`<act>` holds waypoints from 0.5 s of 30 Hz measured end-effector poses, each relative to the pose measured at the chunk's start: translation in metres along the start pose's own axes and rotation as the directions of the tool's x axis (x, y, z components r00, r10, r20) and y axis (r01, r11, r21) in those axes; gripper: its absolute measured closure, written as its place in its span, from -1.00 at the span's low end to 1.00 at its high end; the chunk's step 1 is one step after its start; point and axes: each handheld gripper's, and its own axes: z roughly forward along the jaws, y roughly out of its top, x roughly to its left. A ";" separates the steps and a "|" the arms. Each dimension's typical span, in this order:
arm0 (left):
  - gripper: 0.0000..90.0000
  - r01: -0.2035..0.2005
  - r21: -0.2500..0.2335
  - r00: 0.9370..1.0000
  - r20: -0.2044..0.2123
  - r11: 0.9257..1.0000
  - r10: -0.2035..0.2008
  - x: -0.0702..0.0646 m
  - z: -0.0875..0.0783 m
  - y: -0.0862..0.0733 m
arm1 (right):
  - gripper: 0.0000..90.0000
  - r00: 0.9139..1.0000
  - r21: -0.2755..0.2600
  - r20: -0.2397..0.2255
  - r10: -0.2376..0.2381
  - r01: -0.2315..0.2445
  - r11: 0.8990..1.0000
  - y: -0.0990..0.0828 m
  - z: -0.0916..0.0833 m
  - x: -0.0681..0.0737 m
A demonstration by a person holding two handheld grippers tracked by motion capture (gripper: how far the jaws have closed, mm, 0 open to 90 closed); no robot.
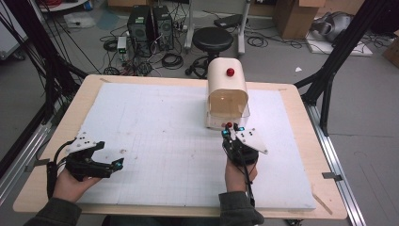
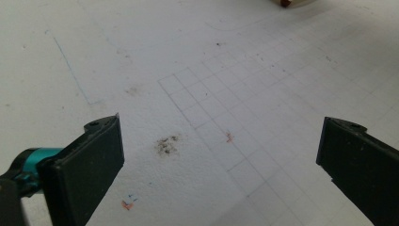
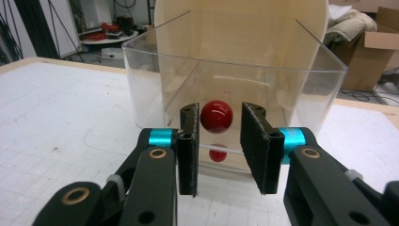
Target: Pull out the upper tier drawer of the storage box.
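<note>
A pale wooden table carries a white foam board ruled with a faint grid, which covers nearly the whole top and leaves a bare wooden margin on every side. Most of that board lies open, with wide room between the two grippers.

Ahead of the right jaws stands a cream box with a rounded lid raised upright and a clear plastic front bin; a red knob sits high on the lid. The bin's clear front wall faces the right gripper close up, and the red round knob on that wall sits between the two jaw tips, which stand narrowly apart with a sliver of gap on each side; whether they touch the knob I cannot tell.

The left gripper rests low on the board near the table's near-left corner, held from below by a hand, its jaws spread wide over stained grid squares.

No readable writing appears.
</note>
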 end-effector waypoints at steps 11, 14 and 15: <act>-0.96 0.013 0.003 1.000 0.012 1.000 -0.013 0.000 0.001 0.001 | 0.17 0.996 0.019 -0.090 0.017 -0.016 1.000 -0.001 -0.008 -0.014; -0.96 0.016 -0.002 1.000 0.012 1.000 -0.016 0.000 0.001 0.001 | 0.04 0.992 0.037 -0.126 0.021 -0.016 0.999 0.000 -0.010 -0.016; -0.96 0.018 -0.004 1.000 0.012 1.000 -0.018 0.000 0.001 0.001 | -0.05 0.990 0.041 -0.137 0.023 -0.017 0.999 0.001 -0.011 -0.017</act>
